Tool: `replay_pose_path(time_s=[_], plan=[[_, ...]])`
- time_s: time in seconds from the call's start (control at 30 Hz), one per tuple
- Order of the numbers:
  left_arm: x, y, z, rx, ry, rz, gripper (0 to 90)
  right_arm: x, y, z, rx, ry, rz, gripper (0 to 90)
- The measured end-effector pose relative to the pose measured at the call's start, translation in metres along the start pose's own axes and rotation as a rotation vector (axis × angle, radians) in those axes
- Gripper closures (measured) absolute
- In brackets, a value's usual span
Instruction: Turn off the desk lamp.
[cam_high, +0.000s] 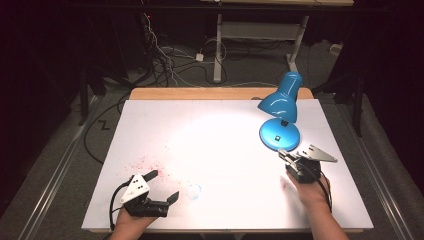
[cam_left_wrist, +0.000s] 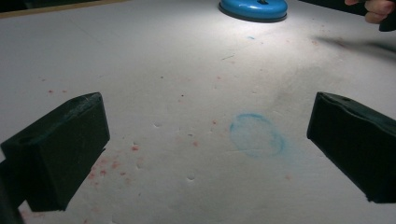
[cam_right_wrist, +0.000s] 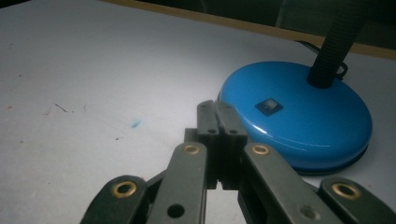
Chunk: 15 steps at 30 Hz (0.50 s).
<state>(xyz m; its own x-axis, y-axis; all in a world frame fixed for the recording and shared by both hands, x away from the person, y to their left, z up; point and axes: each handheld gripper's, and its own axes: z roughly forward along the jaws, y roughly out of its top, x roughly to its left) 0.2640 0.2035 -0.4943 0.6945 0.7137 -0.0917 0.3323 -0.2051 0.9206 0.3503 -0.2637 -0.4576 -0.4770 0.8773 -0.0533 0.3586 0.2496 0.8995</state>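
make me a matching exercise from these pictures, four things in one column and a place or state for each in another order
Things:
1. left gripper
2. right gripper
3. blue lamp
4. blue ring stain

Places or states:
A. lit, standing at the far right of the table
B. jaws shut, tips close to the lamp's base
C. faint mark on the white table, ahead of the open jaws
D. jaws wide apart, nothing between them

Pairs: 1-D, 2-B, 3-A, 4-C
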Motion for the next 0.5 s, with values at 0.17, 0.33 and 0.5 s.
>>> replay_pose_path(time_s=[0.17, 0.33, 0.5], plan=[[0.000, 0.000, 0.000, 0.002, 0.002, 0.001, 0.0, -0.004, 0.002, 0.011, 0.008, -0.010, 0.006, 90.0], [0.000, 0.000, 0.001, 0.005, -0.002, 0.002, 0.0, -0.009, 0.004, 0.017, 0.017, -0.003, 0.024, 90.0], [-0.001, -0.001, 0.001, 0.008, -0.003, 0.003, 0.0, -0.016, 0.006, 0.027, 0.019, -0.015, 0.035, 90.0]])
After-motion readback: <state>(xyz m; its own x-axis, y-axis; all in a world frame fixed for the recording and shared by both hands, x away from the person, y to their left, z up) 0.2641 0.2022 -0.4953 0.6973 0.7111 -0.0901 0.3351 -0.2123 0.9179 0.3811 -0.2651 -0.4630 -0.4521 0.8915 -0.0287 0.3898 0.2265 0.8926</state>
